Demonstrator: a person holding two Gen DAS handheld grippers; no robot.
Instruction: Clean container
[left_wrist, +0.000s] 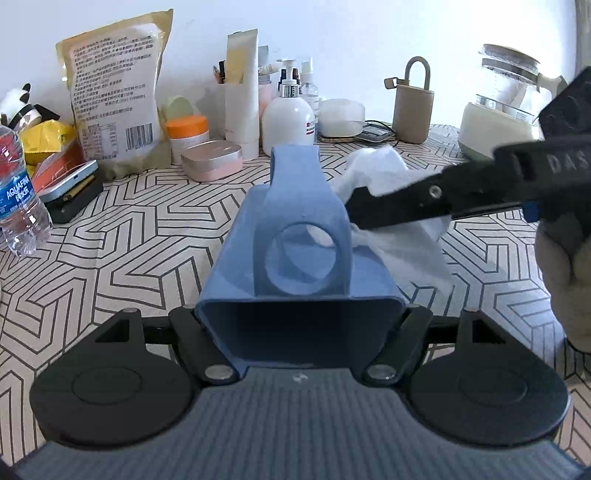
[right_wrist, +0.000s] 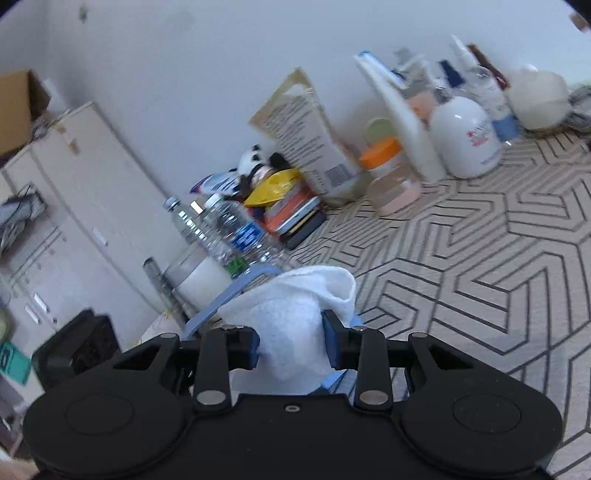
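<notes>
A blue plastic container (left_wrist: 295, 266) with a round hole in its raised handle lies between my left gripper's (left_wrist: 299, 332) fingers, which are shut on its open end and hold it above the patterned table. My right gripper (right_wrist: 293, 343) is shut on a white cloth (right_wrist: 291, 314). In the left wrist view the right gripper (left_wrist: 354, 206) comes in from the right and presses the white cloth (left_wrist: 399, 236) against the container's right side. In the right wrist view only a blue rim of the container (right_wrist: 229, 295) shows behind the cloth.
The table (left_wrist: 129, 251) has a geometric cloth. At the back stand a pump bottle (left_wrist: 288, 118), an orange-lidded jar (left_wrist: 186, 134), a pink tin (left_wrist: 212, 160), a snack bag (left_wrist: 114, 99), a beige flask (left_wrist: 412, 109) and a kettle (left_wrist: 502, 110). A water bottle (left_wrist: 18, 199) stands left.
</notes>
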